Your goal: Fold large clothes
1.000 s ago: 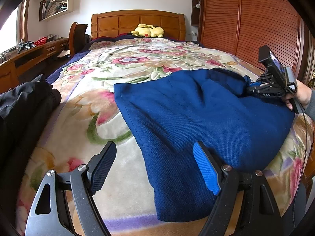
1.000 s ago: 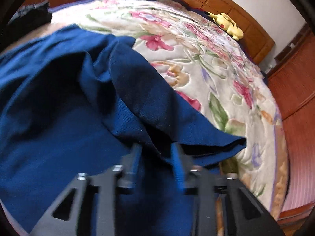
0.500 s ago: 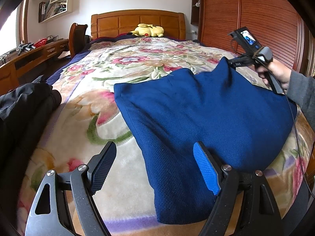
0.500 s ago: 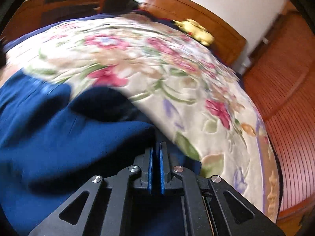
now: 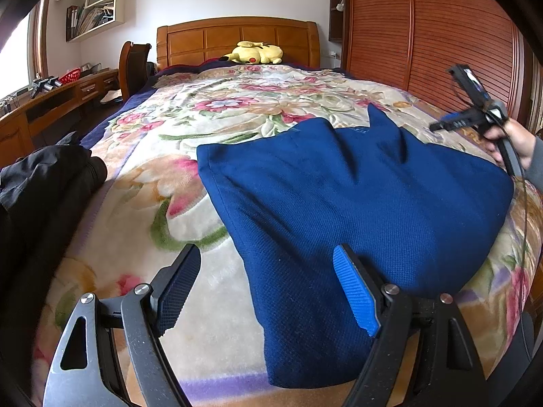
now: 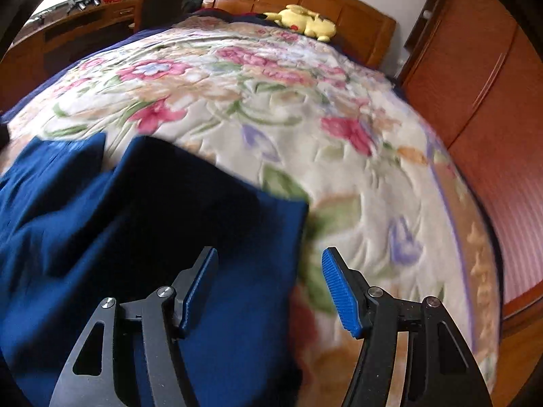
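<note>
A dark blue garment [image 5: 356, 210] lies folded on the floral bedspread [image 5: 237, 112], with one corner standing up at its far edge. My left gripper [image 5: 268, 291] is open and empty, low over the garment's near left edge. My right gripper [image 6: 268, 288] is open and empty above the garment's right edge [image 6: 169, 237]. It also shows in the left wrist view [image 5: 437, 125], held in a hand at the far right, clear of the cloth.
A black garment pile [image 5: 44, 176] lies at the bed's left edge. A yellow plush toy [image 5: 254, 54] sits by the wooden headboard [image 5: 237, 37]. A desk [image 5: 51, 101] and chair stand left, and a wooden wardrobe [image 5: 424, 34] stands right.
My right gripper lifted the blue garment's far right corner, then opened and let it go; the cloth dropped back. My left gripper has not moved.
</note>
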Demonstrator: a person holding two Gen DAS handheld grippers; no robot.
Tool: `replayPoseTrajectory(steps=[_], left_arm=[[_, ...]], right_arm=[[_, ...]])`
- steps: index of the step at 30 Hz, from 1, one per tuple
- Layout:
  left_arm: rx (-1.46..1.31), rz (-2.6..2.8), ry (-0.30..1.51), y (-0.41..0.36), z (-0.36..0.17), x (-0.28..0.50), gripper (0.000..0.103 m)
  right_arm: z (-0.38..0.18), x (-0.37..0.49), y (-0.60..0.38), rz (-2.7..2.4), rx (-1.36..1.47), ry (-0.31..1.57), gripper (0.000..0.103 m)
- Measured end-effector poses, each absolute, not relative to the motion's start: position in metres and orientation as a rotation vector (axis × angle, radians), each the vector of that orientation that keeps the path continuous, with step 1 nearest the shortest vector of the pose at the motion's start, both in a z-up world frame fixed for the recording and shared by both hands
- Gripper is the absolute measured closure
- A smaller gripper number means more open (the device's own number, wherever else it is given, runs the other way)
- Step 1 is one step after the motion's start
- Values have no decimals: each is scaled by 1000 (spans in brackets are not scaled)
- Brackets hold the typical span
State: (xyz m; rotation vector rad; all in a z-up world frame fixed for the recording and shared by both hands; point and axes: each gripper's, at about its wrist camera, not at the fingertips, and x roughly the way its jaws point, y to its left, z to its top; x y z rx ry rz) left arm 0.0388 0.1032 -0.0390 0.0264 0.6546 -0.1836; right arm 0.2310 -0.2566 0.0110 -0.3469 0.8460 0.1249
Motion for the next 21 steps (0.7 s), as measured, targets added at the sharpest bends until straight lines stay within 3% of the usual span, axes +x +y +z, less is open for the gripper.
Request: replayPoseTrajectory(steps=[7,11,12,16,21], left_arm=[[31,-171,651,102,-39,37,22],[31,-169,650,102,-39,36,22],[31,-169,650,102,-39,37,22],[32,-171,651,101,-39,37,22],[32,-172,653,102,-40,37,22]], right_arm=[[-5,246,-280,141,-241,906,38],[-19,252,-284,149,-194,968,45],[-22,254,-288,169,-158,991,49],[-14,248,-290,260,-123,982,91],[7,224,-286,223,-256,885,99]])
